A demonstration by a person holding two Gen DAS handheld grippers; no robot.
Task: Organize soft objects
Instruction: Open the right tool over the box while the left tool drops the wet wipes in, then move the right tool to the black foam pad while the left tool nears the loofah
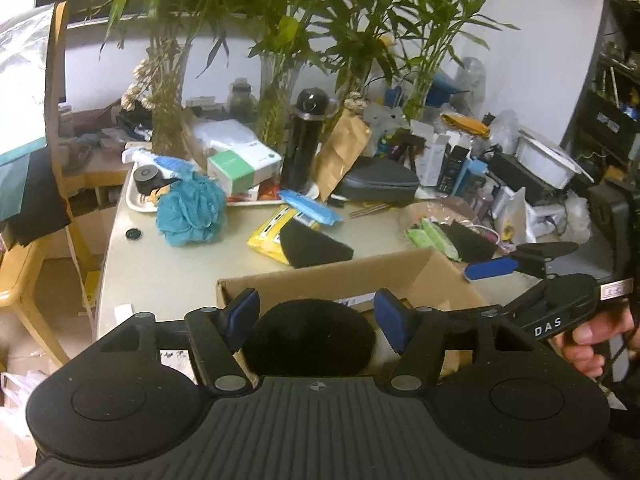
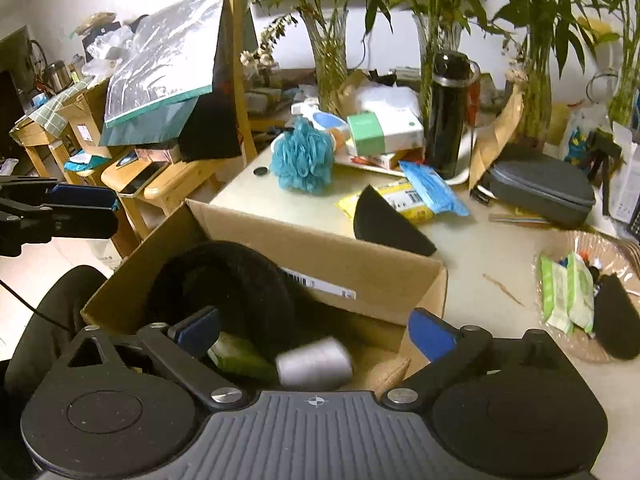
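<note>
The left gripper (image 1: 316,320) hangs over the near end of the box (image 1: 320,276), released, with its blue pads apart. The black cushion (image 1: 308,338) lies between them in the picture, lower down in the box, and the pads do not press on it. The right gripper (image 2: 314,330) is spread wide over the same box and holds nothing. Just under it, inside the box, a grey spool (image 2: 314,362) is blurred; whether it touches a pad I cannot tell.

On the right gripper, as the left wrist view shows it, the letters "DAS" can be read. A white label with a barcode sits on the inner wall of the box; its text is too small to read.

From left to right the box holds the black cushion, a green pack (image 2: 244,358), the grey spool and a tan soft piece (image 2: 390,374). On the worktop (image 1: 160,264) behind it lie a blue bath puff (image 1: 190,212), then a black foam wedge (image 1: 316,246) on a yellow packet (image 1: 268,240). At the far right a basket (image 2: 576,348) holds green packs and a black piece.
</note>
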